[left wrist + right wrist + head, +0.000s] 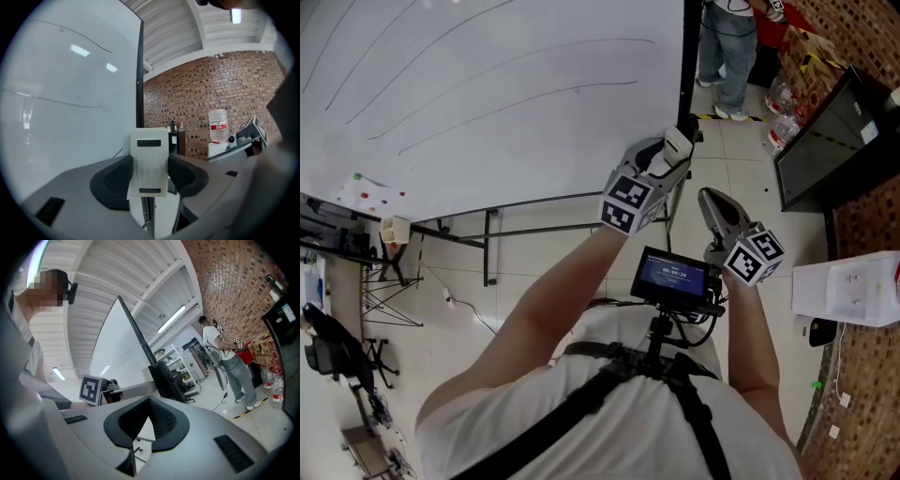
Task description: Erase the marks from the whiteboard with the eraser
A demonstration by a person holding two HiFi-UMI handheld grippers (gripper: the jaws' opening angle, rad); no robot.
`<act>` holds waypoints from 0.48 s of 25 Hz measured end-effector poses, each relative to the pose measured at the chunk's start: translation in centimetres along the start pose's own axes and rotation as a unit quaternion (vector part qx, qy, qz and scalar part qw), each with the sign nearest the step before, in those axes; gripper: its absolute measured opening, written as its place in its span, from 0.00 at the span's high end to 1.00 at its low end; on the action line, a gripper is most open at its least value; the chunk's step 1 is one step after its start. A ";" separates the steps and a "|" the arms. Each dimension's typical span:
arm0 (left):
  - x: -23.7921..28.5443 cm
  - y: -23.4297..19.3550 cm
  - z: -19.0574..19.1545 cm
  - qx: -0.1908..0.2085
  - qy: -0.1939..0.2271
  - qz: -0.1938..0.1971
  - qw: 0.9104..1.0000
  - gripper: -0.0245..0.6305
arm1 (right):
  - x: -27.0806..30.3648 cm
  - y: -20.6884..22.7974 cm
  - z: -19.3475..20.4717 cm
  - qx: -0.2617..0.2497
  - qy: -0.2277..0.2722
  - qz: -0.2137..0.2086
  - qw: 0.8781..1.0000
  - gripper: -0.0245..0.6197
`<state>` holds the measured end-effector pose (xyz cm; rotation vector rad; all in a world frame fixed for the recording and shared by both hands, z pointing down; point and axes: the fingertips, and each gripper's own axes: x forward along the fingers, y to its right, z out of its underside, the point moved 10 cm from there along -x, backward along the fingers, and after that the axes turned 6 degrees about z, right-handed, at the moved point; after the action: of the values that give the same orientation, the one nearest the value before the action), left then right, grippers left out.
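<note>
A brown brick wall (pixel 225 84) is running along one side of the room, under a white ribbed ceiling (pixel 117 273) where a long strip light (pixel 171 319) is glowing. Pale glossy floor tiles (pixel 742 159) are catching the light. A large water bottle (pixel 218 124) is sitting on a white dispenser against the brick. A person in jeans (pixel 229 362) is standing near cluttered metal shelves (pixel 180 364), and a black screen (pixel 820 141) is standing beside the wall.

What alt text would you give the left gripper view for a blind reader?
The left hand-held gripper clamps a white eraser upright between its jaws, near the right edge of a whiteboard bearing thin curved marks. A brick wall stands behind.
</note>
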<state>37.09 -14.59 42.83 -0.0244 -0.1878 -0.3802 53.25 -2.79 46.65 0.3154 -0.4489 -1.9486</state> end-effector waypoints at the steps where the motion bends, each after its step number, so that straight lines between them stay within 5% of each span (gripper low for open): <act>1: 0.0 0.1 0.1 -0.008 -0.001 -0.006 1.000 0.56 | -0.4 0.3 -0.1 0.002 0.002 0.005 1.000 0.93; 8: -3.8 -0.2 2.1 -0.082 -0.001 -0.147 0.986 0.56 | -1.0 1.3 -0.5 0.006 0.007 0.009 1.000 0.93; 12: -3.2 0.1 1.7 -0.094 -0.007 -0.157 0.983 0.56 | -0.4 0.8 -0.3 0.005 0.004 -0.002 1.000 0.93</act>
<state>33.90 -13.25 43.92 -0.1847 -0.1691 -0.7116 54.24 -2.77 46.72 0.3313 -0.4539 -1.9485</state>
